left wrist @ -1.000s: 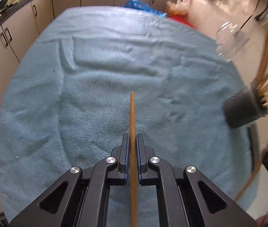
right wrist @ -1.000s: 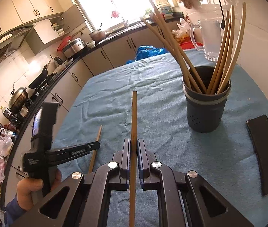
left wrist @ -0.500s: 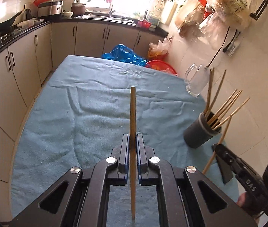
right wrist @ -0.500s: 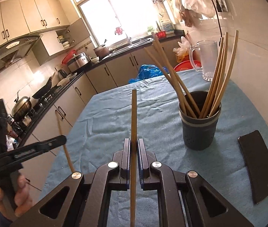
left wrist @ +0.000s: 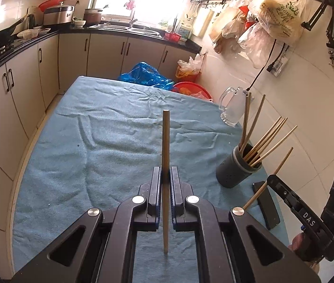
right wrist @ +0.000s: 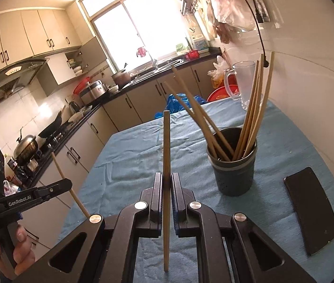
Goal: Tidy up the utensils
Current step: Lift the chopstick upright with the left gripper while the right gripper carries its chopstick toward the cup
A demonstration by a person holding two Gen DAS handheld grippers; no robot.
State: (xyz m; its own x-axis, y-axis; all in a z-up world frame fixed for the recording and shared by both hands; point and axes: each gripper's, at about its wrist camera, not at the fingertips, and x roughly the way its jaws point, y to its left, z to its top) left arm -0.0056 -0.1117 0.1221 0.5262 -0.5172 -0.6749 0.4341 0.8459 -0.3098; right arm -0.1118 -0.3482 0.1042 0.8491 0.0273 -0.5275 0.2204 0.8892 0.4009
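A single wooden chopstick (left wrist: 165, 155) is clamped between the closed jaws of the left tool (left wrist: 166, 176); in the left wrist view it runs up the middle of the frame, its tip over the blue cloth (left wrist: 110, 141) that covers the worktop. In the same way, a second chopstick (right wrist: 166, 155) is gripped by the closed right tool (right wrist: 166, 181), seen at the centre of the right wrist view.

A dark holder (right wrist: 234, 174) is stood upright on the cloth, to the right of centre in the right wrist view, and several chopsticks (right wrist: 253, 118) are leaned in it, fanned to both sides. In the left wrist view the same holder (left wrist: 236, 169) is seen at the right of the frame. A flat black object (right wrist: 312, 212) is laid on the cloth just beside the holder, at the lower right. A clear glass mug (right wrist: 243, 82) is placed at the far edge of the worktop, against the wall, in the upper right.

The other tool is caught in each view: the right one at the lower right edge of the left wrist view, the left one at the lower left of the right wrist view, where it is held by a hand (right wrist: 13, 250). Kitchen cabinets (left wrist: 77, 56) are seen beyond the worktop.
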